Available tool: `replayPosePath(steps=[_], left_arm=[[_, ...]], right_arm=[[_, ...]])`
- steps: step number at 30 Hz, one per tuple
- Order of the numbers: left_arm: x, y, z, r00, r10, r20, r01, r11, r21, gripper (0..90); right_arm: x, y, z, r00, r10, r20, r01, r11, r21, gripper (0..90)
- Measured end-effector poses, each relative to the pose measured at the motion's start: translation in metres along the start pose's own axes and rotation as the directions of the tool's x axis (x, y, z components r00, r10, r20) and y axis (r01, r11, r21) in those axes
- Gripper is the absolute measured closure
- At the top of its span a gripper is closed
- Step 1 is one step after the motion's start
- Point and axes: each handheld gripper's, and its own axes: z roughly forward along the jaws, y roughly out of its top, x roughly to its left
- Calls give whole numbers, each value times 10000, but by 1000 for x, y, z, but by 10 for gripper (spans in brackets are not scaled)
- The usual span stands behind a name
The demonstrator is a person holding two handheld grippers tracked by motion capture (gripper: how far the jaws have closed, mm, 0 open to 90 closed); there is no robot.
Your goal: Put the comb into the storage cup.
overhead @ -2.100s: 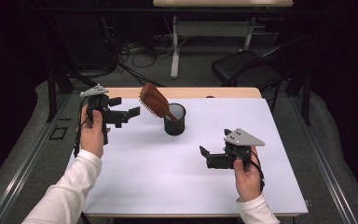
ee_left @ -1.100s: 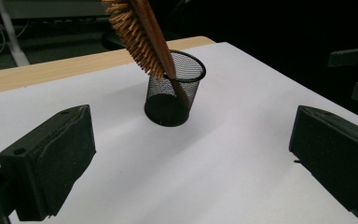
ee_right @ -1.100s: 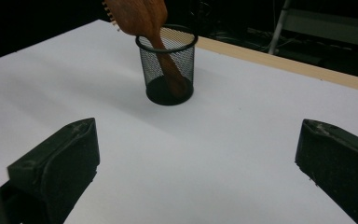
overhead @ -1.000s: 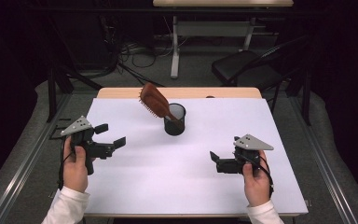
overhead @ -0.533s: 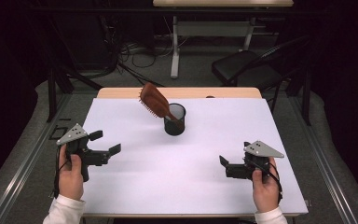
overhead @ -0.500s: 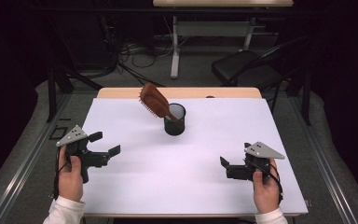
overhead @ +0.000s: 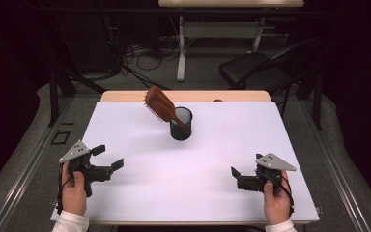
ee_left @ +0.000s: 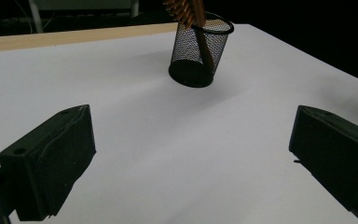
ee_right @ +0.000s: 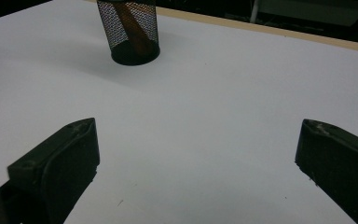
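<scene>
The left hand (overhead: 73, 187) holds the left gripper (overhead: 107, 157) low at the near left, jaws spread wide and pointing inward (nothing between them). The right hand (overhead: 276, 198) holds the right gripper (overhead: 236, 174) at the near right, jaws likewise apart and empty, pointing leftward. White sleeves show at both wrists.

Room, dim, dark at the walls. Grey carpeted floor (overhead: 207, 67). White-topped rectangular table (overhead: 280, 140) with pale wooden strip (overhead: 241, 95) along its far edge. Black folding chair (overhead: 256, 72) beyond the table's far right corner. Light-coloured desk on white metal leg (overhead: 180, 48) at the back, black cables (overhead: 140, 60) tangled on the floor beside it. Grey metal rails (overhead: 24, 169) along both table sides
</scene>
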Motion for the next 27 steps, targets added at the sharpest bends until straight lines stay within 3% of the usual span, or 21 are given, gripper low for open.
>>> replayPosePath(steps=[7, 27], left_arm=[[0, -6, 3, 9994, 355, -44, -354, 9993, 150, 4], [0, -20, 15, 9989, 471, 27, -471, 9983, 351, 4]], right_arm=[[-6, -9, 3, 9998, 151, 124, -150, 9999, -25, 0], [-18, -26, 9, 9980, 524, 349, -533, 9982, 269, 0]])
